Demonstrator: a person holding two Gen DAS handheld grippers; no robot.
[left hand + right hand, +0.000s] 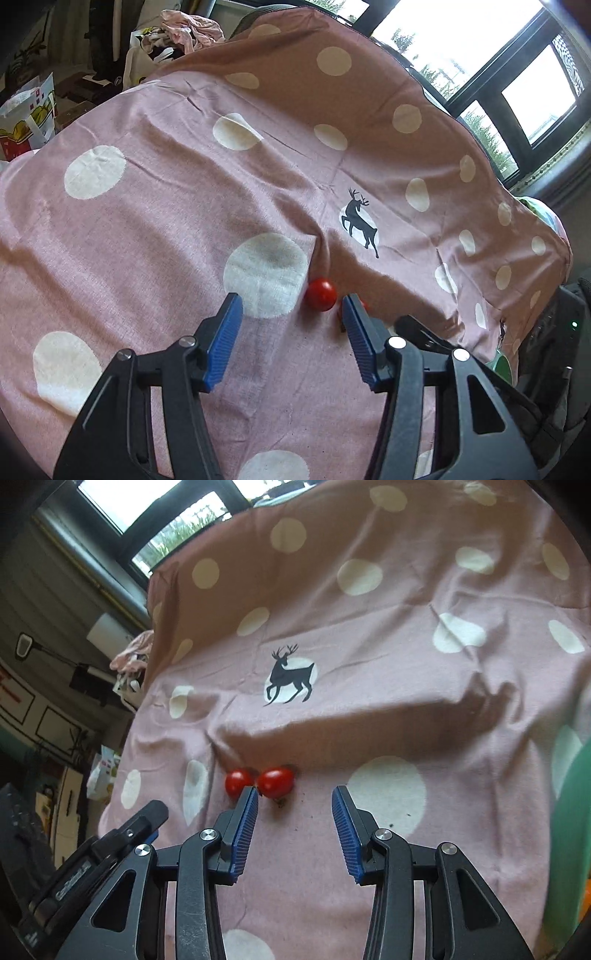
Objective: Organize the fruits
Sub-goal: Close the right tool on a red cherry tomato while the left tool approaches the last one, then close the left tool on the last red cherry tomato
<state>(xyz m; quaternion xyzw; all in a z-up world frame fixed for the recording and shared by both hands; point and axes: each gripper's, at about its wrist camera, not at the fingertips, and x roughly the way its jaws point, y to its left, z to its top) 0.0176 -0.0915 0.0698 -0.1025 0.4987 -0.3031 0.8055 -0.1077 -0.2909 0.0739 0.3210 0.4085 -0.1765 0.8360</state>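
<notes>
Two small red tomatoes lie side by side on a pink dotted cloth (pixel 369 709) against a fold. In the right wrist view the left tomato (pixel 238 781) and the right tomato (pixel 276 782) sit just beyond my left fingertip. My right gripper (pixel 293 799) is open and empty. In the left wrist view one tomato (pixel 320 294) lies just ahead between the fingertips, and a second tomato (pixel 365 305) shows as a sliver behind the right finger. My left gripper (pixel 291 304) is open and empty. The other gripper's black body (pixel 424 332) lies to its right.
The cloth (pixel 184 206) has white dots and a deer print (pixel 360 221). A green object (pixel 570 830) stands at the right edge of the right wrist view. Bags and clothes (pixel 173 37) sit beyond the cloth's far left edge. Windows (pixel 480 48) are behind.
</notes>
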